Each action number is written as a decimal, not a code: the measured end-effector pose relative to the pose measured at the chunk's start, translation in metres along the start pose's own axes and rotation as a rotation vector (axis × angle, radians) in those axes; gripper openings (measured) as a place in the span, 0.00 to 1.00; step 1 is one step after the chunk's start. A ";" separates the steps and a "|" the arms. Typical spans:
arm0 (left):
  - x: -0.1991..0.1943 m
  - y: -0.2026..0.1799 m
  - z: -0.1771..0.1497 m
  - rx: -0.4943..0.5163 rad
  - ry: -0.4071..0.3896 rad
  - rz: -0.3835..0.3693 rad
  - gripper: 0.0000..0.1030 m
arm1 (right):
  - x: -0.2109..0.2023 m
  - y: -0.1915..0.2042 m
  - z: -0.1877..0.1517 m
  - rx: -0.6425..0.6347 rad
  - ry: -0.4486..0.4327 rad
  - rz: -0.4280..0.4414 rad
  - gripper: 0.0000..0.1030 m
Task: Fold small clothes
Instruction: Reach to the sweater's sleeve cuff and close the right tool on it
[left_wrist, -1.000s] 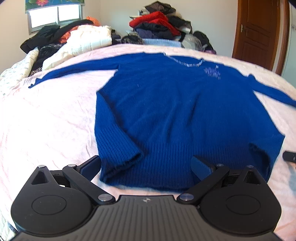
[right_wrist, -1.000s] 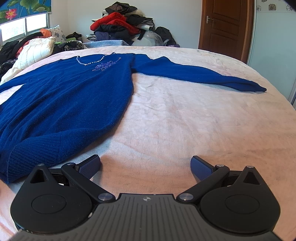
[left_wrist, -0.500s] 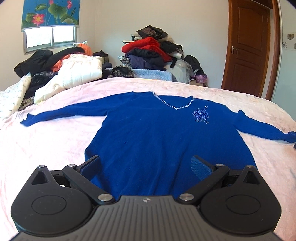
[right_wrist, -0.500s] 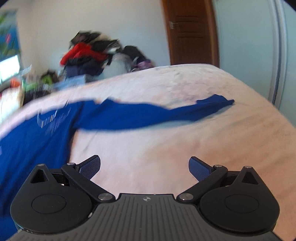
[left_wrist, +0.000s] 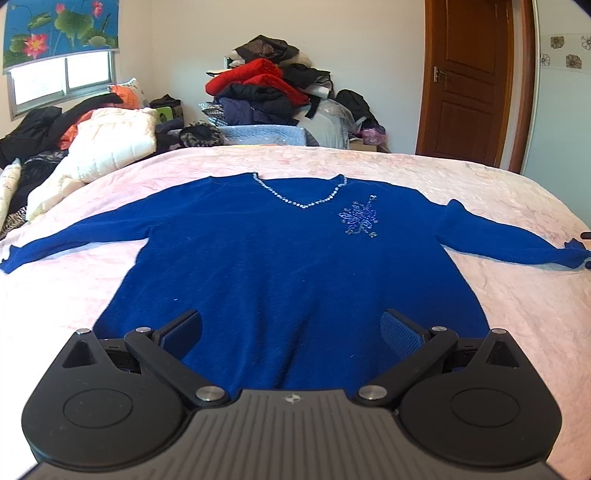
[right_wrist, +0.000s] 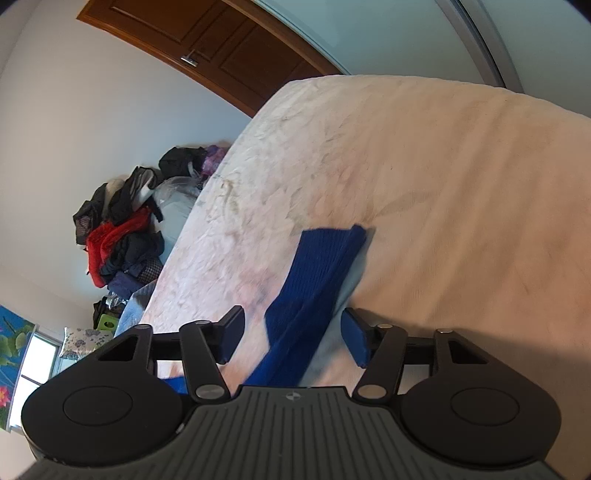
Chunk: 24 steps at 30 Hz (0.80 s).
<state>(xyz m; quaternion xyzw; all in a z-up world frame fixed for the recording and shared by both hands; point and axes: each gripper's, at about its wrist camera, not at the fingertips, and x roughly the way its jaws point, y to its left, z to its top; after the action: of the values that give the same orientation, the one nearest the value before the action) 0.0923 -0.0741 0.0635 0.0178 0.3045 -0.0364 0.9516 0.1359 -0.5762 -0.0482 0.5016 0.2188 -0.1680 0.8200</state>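
Nearest the left wrist camera, the left hand-held gripper (left_wrist: 291, 325) hangs over the lower body of the blue sweater (left_wrist: 288, 258), its jaws spread wide with nothing clasped between them; the blue pads (left_wrist: 400, 332) stand clear of the knit. Nearest the right wrist camera, the right hand-held gripper (right_wrist: 291, 334) is rolled over to one side, so the room looks tilted, and its jaws have just been closing: they now stand about half open with the sweater's sleeve (right_wrist: 314, 291) running between them. A gap shows on either side of the sleeve, so the pads do not press on it. The sleeve's ribbed cuff (right_wrist: 332, 240) lies just beyond the fingertips on the pale pink bed cover (right_wrist: 443, 184). Further out in the left view, the sweater lies flat and face up across the middle of the bed, both sleeves stretched out sideways, a beaded V neckline (left_wrist: 301, 195) toward the far side and a sparkly motif (left_wrist: 360, 219) on the chest beside it. Beyond the bed's far edge sit a white quilted bundle (left_wrist: 110, 144), a heap of red and dark clothes (left_wrist: 269, 88), a window (left_wrist: 62, 79) under a lotus-print blind (left_wrist: 59, 29), and a brown wooden door (left_wrist: 469, 81).
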 end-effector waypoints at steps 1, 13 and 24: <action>0.003 -0.003 0.002 0.000 0.004 -0.002 1.00 | 0.005 0.000 0.004 0.001 -0.007 -0.002 0.47; 0.034 -0.031 0.035 -0.015 0.042 -0.155 1.00 | 0.022 0.005 0.014 -0.105 -0.043 -0.055 0.13; 0.060 -0.045 0.072 -0.159 0.119 -0.365 1.00 | -0.030 0.051 -0.036 -0.366 -0.138 0.089 0.12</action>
<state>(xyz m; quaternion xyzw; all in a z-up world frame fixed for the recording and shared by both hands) 0.1788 -0.1269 0.0867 -0.1108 0.3603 -0.1831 0.9080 0.1283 -0.5200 -0.0088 0.3405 0.1664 -0.1231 0.9172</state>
